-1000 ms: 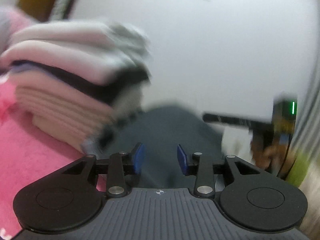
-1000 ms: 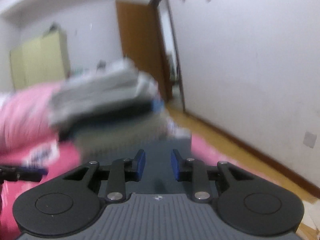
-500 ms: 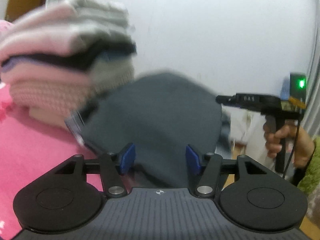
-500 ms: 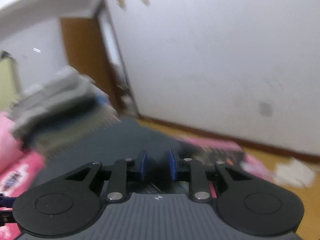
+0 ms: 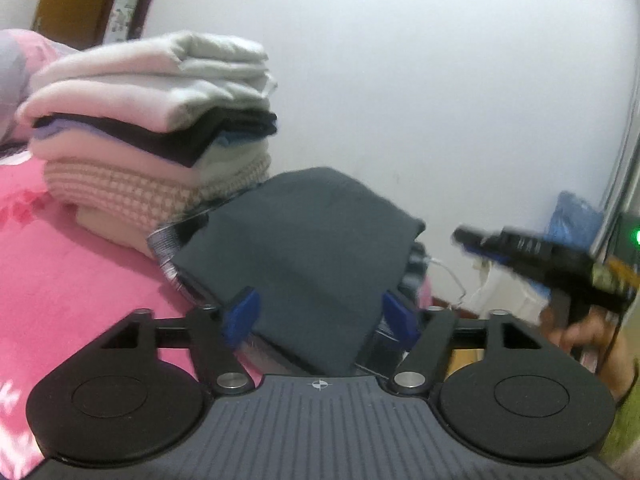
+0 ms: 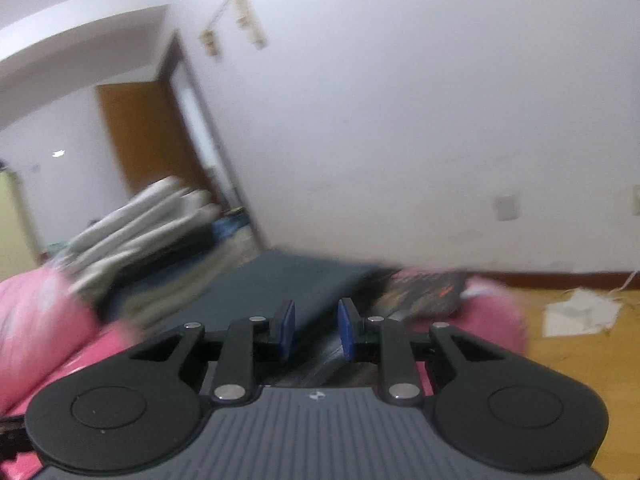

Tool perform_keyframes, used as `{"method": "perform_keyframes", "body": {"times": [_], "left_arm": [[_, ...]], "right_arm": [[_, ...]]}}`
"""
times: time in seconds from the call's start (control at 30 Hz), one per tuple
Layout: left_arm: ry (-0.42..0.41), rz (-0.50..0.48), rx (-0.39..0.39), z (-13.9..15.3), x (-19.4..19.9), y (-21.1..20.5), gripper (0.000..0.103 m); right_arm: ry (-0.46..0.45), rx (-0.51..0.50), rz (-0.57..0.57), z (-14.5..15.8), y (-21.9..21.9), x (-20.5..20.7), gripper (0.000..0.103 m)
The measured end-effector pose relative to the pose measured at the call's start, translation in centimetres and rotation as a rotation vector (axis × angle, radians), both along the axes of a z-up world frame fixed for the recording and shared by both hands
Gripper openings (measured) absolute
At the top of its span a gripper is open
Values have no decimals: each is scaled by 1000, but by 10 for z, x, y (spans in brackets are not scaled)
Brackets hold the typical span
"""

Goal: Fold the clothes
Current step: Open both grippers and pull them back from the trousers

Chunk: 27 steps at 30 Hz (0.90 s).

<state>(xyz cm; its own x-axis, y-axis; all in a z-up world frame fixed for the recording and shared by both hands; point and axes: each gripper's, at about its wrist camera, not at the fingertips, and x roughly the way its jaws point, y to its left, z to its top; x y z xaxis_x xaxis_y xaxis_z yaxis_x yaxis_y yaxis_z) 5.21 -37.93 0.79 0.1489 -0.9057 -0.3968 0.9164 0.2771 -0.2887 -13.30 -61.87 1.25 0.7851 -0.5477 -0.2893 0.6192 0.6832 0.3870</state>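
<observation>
The left gripper [image 5: 320,316] stands wide, its blue pads either side of the near edge of the folded dark grey garment [image 5: 304,240] without clamping it. The right gripper [image 6: 316,330] has its pads narrowly parted and empty, the garment [image 6: 280,280] lying just beyond and to the left. The garment rests on the pink bedspread [image 5: 72,276], touching the stack of folded clothes [image 5: 160,128] at far left.

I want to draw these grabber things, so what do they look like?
Each tool has a dark grey ribbed body with a small crosshair mark, two round black discs and black arms with silver rivets. The left tongs and right tongs end in bright blue pads. Seen from the left camera, the right tool is black, pistol-shaped, with a green light and a thin cable.
</observation>
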Motion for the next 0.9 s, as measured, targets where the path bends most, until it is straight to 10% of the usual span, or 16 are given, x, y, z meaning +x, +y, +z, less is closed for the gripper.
{"method": "perform_keyframes", "body": {"times": [0.3,0.57,0.9], "left_arm": [[43,149,22,16,-31,69,103],[64,239,36,29,-65,97,103],[7,383,131,39,-102,122,103]], "right_arm": [[142,-25,98,1,84,-9,51],[241,-71,81,19,131,-33,100],[340,-167,43,25,186,-55,103]]}}
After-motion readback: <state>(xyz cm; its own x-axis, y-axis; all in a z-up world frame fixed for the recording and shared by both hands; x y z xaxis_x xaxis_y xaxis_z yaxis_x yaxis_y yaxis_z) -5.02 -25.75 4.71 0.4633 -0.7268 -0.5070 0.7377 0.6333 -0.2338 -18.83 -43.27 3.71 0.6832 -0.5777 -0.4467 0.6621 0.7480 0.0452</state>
